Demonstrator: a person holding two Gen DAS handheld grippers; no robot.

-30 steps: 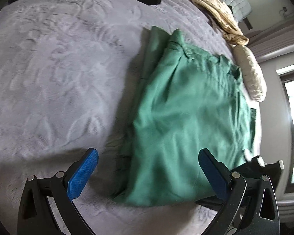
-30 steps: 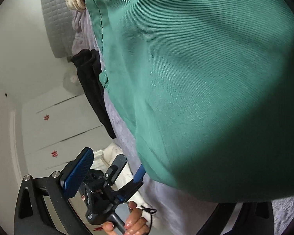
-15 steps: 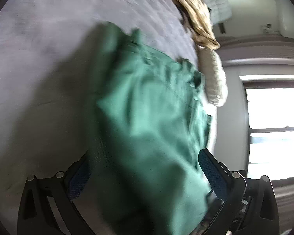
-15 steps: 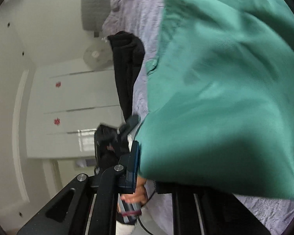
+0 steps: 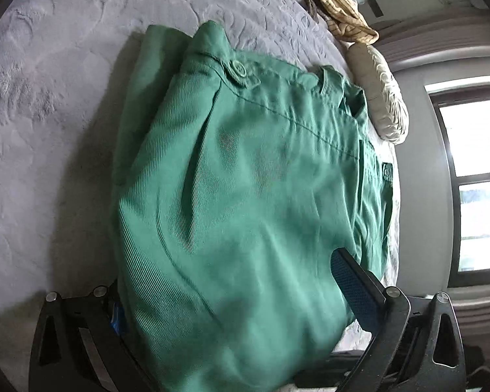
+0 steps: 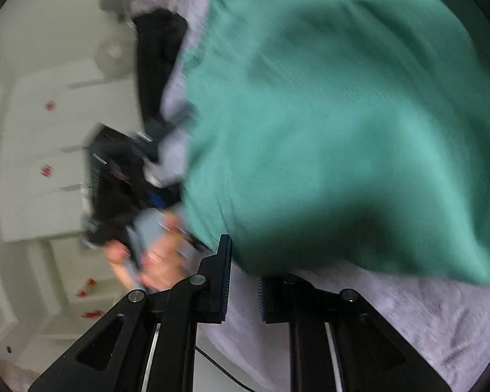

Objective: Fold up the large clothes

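The left gripper stood wide, its jaws straddling the near edge of the green trousers with loose cloth bulging between them, the pads not pressing. The right gripper was narrow, its jaws opening slightly with a thin gap and no cloth seen between the pads. The trousers lay folded, waistband button up, on the grey bedspread.

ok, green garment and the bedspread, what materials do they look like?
Green garment: seems a woven twill, cotton-like and matte; fine diagonal ribs show, plus stitched seams and a matching green button.
Bedspread: looks like a soft plush or fleece, lilac-grey, with an embossed leafy pattern and a fuzzy nap. Exact fibres cannot be told.
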